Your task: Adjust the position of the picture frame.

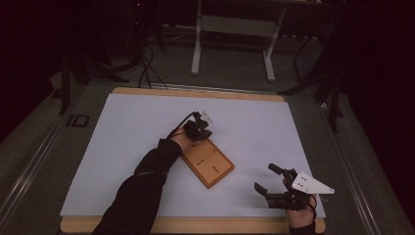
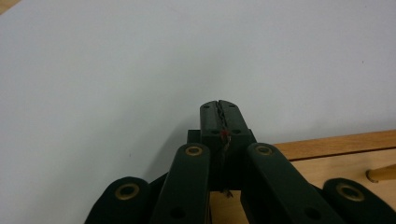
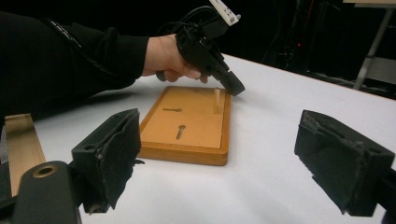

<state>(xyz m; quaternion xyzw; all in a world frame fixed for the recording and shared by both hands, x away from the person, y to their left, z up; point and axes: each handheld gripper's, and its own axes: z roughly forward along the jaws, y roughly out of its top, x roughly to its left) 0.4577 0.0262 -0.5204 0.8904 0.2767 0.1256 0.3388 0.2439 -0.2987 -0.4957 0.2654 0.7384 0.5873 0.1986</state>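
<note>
While the left gripper is held at the far end of the wooden board, the right gripper is kept waiting at the lower right of the high view.

At the centre of the high view, the board is seen lying flat and slantwise on the white worktop, with slots cut into its top and a thin peg standing near its far edge. The left gripper's fingers are pressed together; a thin, frayed strand with a reddish spot is seen caught between them, though what it is cannot be told. They are probably angled down at the board's far edge so that something can be worked there. Further right, the right gripper's fingers are spread wide and hold nothing, apparently kept clear of the board until needed.
</note>
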